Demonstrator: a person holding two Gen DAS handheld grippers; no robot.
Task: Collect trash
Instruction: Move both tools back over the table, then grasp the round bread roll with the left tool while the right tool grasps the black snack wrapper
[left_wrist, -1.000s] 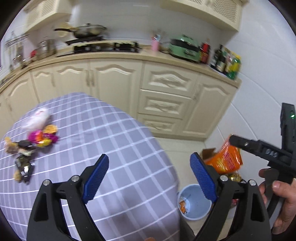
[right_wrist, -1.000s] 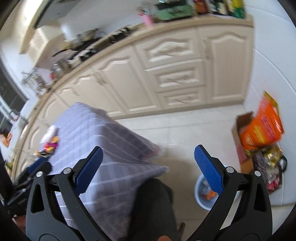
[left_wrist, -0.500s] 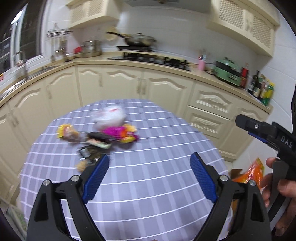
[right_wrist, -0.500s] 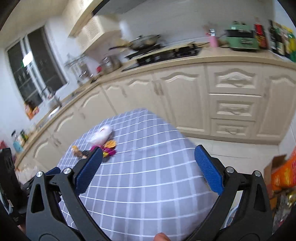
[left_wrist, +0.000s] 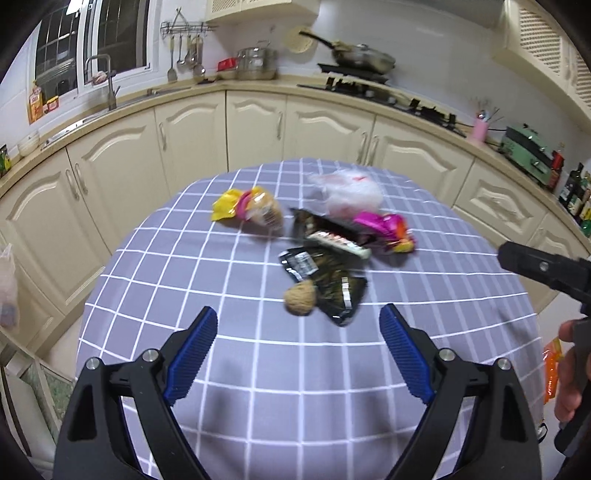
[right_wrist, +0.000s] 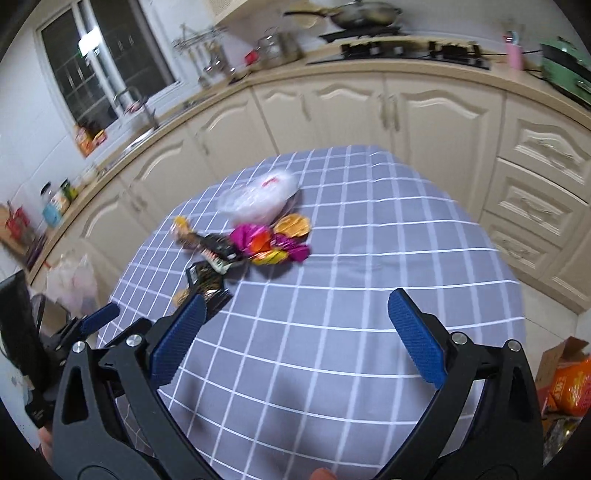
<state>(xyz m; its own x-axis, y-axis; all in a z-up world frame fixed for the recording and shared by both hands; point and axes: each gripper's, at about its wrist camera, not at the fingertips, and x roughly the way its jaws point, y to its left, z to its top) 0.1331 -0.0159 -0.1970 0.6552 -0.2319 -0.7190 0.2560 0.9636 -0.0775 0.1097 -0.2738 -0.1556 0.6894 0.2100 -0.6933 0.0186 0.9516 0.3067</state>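
Crumpled, seemingly plastic wrappers (left_wrist: 325, 236) litter the table (left_wrist: 258, 369); both grippers' jaws gape empty.

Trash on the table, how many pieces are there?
6, maybe more hidden underneath: a yellow wrapper at left, a white bag at the back, a pink wrapper at right, two black wrappers in the middle, a brown ball nearest.

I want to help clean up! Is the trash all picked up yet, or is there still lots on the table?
Nothing looks picked up yet. Both the left gripper and right gripper are open and empty above the table. Still lying there: a black wrapper, a pink wrapper, a yellow wrapper, a clear plastic bag and a brown ball.
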